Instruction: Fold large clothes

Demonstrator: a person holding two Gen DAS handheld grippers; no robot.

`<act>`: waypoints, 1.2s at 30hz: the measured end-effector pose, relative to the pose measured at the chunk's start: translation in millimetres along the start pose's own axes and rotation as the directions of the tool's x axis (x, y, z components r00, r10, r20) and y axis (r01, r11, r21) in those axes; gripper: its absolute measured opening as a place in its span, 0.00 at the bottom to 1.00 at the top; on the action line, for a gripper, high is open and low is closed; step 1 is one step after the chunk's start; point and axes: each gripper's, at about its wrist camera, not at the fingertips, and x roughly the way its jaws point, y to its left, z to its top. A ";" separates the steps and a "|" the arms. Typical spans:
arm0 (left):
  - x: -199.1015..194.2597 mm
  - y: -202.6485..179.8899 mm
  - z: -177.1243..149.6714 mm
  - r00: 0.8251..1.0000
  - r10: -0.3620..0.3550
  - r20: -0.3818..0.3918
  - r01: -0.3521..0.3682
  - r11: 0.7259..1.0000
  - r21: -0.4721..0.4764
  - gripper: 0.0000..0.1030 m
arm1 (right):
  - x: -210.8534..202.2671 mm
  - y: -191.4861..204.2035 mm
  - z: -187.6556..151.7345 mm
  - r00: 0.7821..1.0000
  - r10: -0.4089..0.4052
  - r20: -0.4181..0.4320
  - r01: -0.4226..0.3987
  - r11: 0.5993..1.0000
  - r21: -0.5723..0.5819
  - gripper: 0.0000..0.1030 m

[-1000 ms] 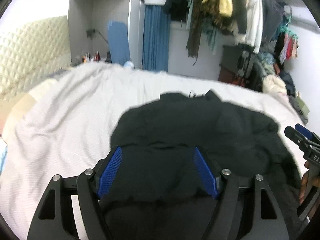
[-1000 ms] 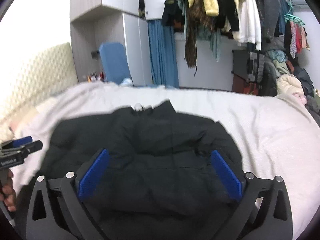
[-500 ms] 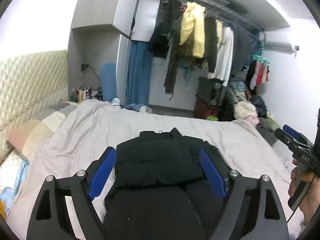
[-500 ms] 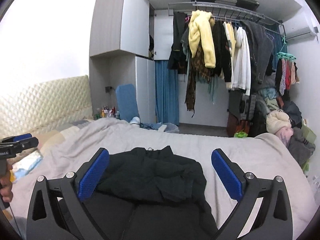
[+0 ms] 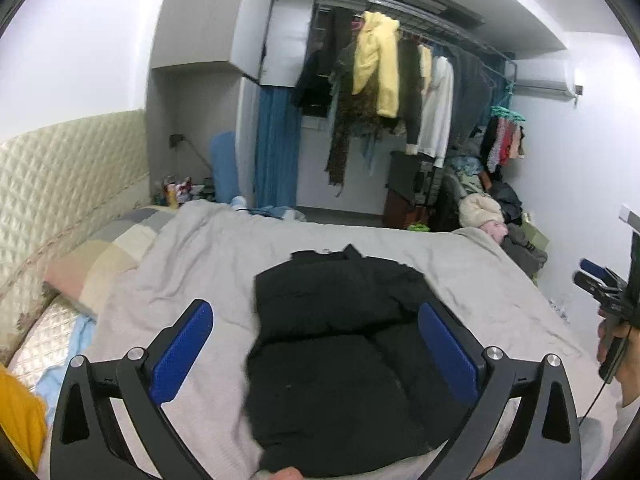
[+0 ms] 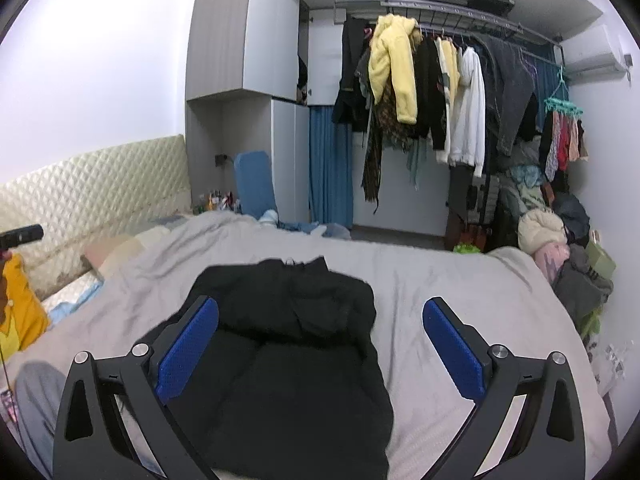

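A black padded jacket (image 5: 336, 344) lies folded into a compact shape on the grey bed cover (image 5: 208, 264), collar toward the far side. It also shows in the right wrist view (image 6: 292, 352). My left gripper (image 5: 314, 346) is open and empty, held above the jacket's near part. My right gripper (image 6: 320, 346) is open and empty, held above the jacket's right edge and the bed cover (image 6: 460, 280). The right gripper also shows at the right edge of the left wrist view (image 5: 604, 288).
A quilted cream headboard (image 5: 60, 184) runs along the left. A rail of hanging clothes (image 6: 440, 92) and a heap of clothes (image 6: 560, 248) stand beyond the bed. A tall grey wardrobe (image 6: 244, 60) stands at the back. A yellow cloth (image 6: 16, 312) lies at the left.
Both grippers have lifted and pulled back from the jacket, so more of the room and bed shows. The jacket lies folded and smaller in view.
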 end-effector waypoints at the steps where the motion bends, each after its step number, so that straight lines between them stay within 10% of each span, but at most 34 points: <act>1: -2.2 7.3 -0.6 1.000 0.011 -0.001 -0.011 1.000 0.003 1.00 | -0.9 -7.5 -4.9 1.000 -0.003 -0.006 0.003 1.000 0.015 1.00; 10: 54.4 71.1 -55.5 0.986 -0.040 -0.162 0.032 0.998 -0.051 1.00 | 29.2 -49.3 -84.6 0.989 0.065 -0.131 -0.038 0.979 0.200 1.00; 16: 120.3 107.3 -137.2 0.953 -0.180 -0.245 0.108 0.954 -0.281 1.00 | 75.6 -63.2 -160.4 0.960 0.145 -0.241 -0.056 0.938 0.342 1.00; 24: 201.5 124.8 -230.8 0.851 -0.372 -0.369 0.166 0.859 -0.484 0.99 | 133.6 -93.7 -243.4 0.909 0.163 -0.383 0.056 0.864 0.501 0.94; 30: 237.8 125.2 -261.3 0.811 -0.427 -0.401 0.173 0.828 -0.533 0.98 | 161.0 -110.9 -277.2 0.855 0.182 -0.486 0.136 0.825 0.549 0.92; 36: 263.1 123.8 -271.9 0.778 -0.487 -0.398 0.203 0.793 -0.574 0.98 | 175.4 -103.8 -274.0 0.817 0.319 -0.480 0.046 0.795 0.605 0.92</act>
